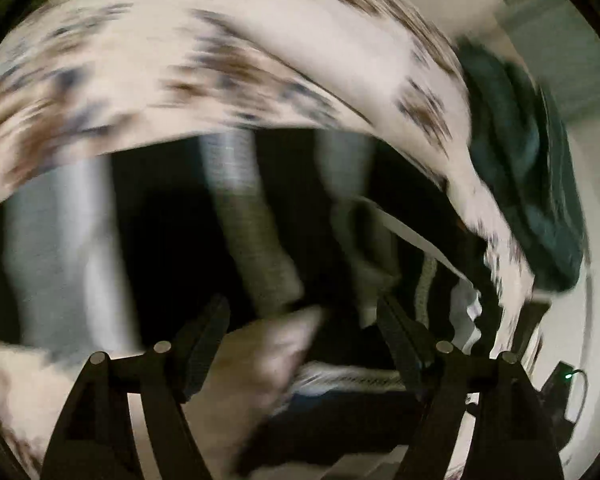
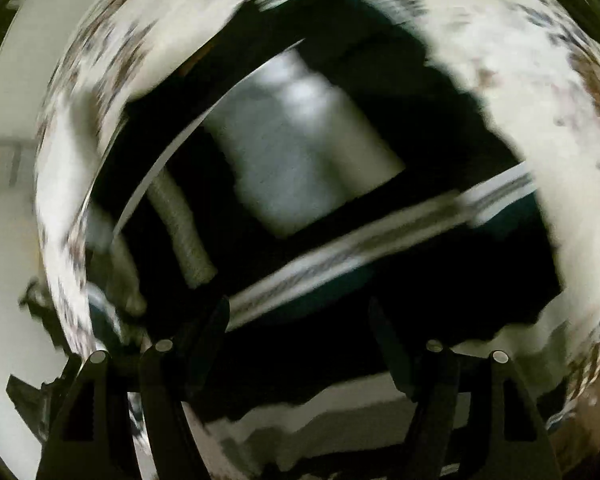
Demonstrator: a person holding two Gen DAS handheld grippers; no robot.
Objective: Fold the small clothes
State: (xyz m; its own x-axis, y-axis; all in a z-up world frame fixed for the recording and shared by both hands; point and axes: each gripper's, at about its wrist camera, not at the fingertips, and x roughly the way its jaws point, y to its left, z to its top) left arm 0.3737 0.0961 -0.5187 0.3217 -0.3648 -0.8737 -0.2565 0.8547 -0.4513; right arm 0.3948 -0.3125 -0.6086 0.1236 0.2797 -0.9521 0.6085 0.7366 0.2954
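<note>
Patterned white cloth (image 1: pixel 260 40) blurred; left claw (image 1: pixel 300 332) wide, empty; right claw (image 2: pixel 300 332) wide, empty.

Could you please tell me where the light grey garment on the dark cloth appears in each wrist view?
Left wrist: the light grey garment is a blurred pale band at the left, below the patterned sheet.
Right wrist: it sits at centre, above the striped band.
Shared landmark: the patterned sheet ringing the dark cloth.
</note>
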